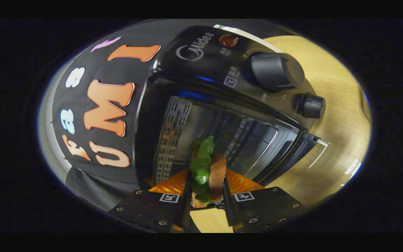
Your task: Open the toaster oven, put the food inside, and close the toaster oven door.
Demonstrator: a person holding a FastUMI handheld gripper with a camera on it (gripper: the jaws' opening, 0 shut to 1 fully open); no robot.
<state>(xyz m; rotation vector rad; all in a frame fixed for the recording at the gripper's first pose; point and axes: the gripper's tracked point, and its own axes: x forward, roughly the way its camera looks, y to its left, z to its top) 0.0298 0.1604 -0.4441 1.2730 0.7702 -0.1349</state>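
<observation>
Currently the gripper [206, 196] is clenched on the food [208, 171], a brown bread slice with a green leaf, both fingers pressing its flat sides. Jaws stand narrowly apart. Just beyond the fingers, the toaster oven [222, 87] is open, its door [292, 154] swung aside. Perforated metal walls and a wire rack [254, 140] line the cavity. Two round knobs [275, 70] sit beside the opening. A pale wooden table [338, 105] lies alongside.
</observation>
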